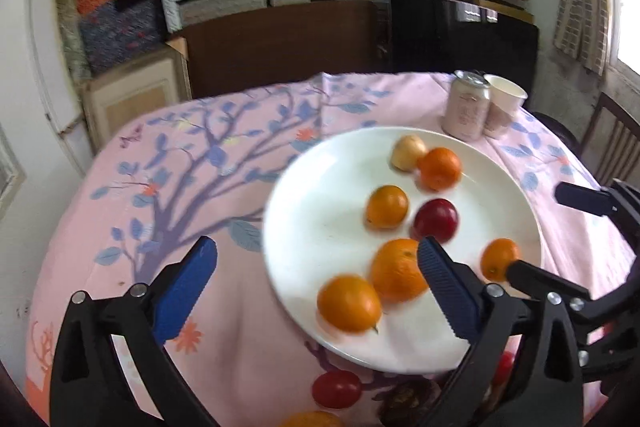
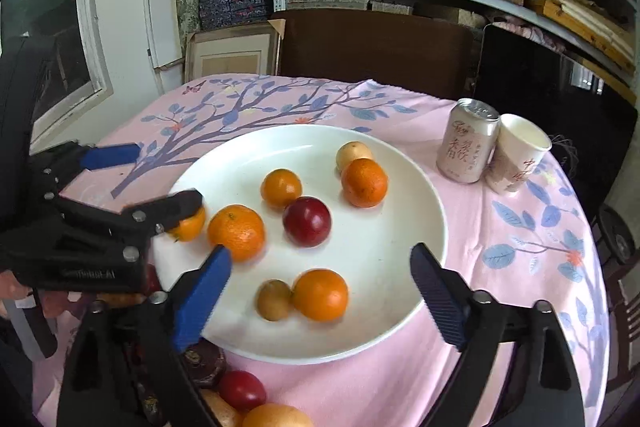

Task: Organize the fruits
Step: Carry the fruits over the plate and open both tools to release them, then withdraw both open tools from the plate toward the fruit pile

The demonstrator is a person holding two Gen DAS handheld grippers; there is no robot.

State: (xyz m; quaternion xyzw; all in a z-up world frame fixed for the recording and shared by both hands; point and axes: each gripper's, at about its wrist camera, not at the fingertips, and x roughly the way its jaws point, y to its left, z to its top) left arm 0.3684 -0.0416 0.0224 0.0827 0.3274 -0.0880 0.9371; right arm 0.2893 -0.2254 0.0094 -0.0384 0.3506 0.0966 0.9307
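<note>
Over the near rim of a smooth white plate (image 1: 304,187), the left gripper (image 1: 316,291) gapes wide, its ribbed blue pads holding nothing; round oranges (image 1: 349,303) and a glossy red plum (image 1: 436,221) lie on the plate. From the right wrist, the right gripper (image 2: 320,291) tilts downward, equally wide and empty, above an orange (image 2: 320,294) beside a small yellowish fruit (image 2: 274,299).

I am reading red Chinese characters on the pink can (image 2: 468,143) and on the paper cup (image 2: 518,155); embossed lettering on my left gripper's body is showing illegibly.
</note>
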